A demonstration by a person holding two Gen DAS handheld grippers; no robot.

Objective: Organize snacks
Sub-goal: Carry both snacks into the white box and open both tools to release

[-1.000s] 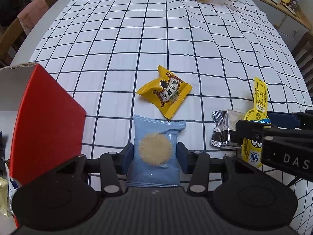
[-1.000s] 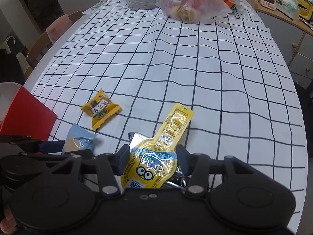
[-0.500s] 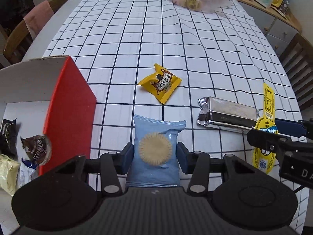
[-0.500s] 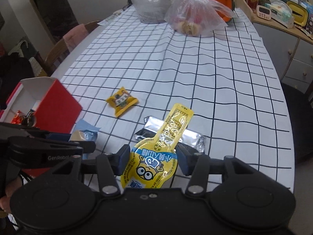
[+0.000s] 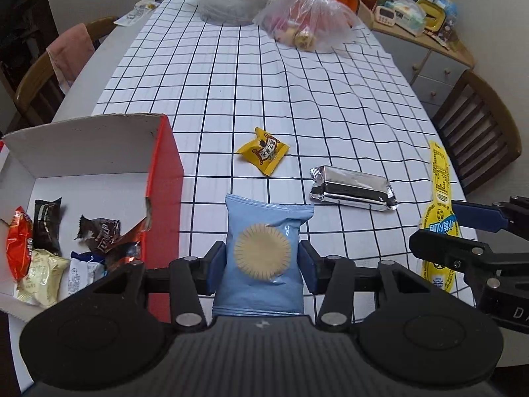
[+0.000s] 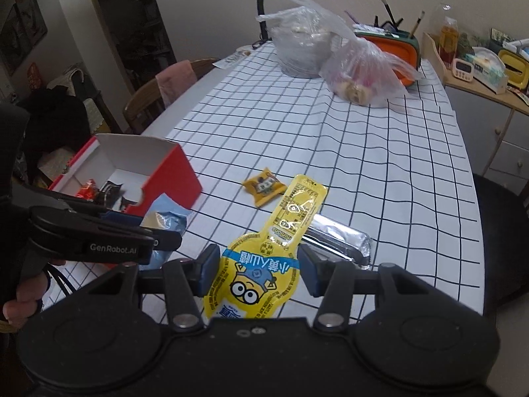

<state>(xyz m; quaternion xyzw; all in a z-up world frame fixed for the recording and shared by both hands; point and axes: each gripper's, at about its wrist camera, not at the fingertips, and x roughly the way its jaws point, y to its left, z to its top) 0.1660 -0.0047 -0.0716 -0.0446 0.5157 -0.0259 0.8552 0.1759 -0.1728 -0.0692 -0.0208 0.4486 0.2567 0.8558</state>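
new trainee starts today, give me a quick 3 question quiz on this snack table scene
1. True or false: the left gripper is shut on the blue cookie packet.
2. Which snack does the right gripper hold? A) silver bar B) yellow cartoon pouch C) small yellow candy packet
3. Fill in: the silver bar lies on the ____ tablecloth.

Key: 1 true. 2 B, the yellow cartoon pouch. 3 checked.
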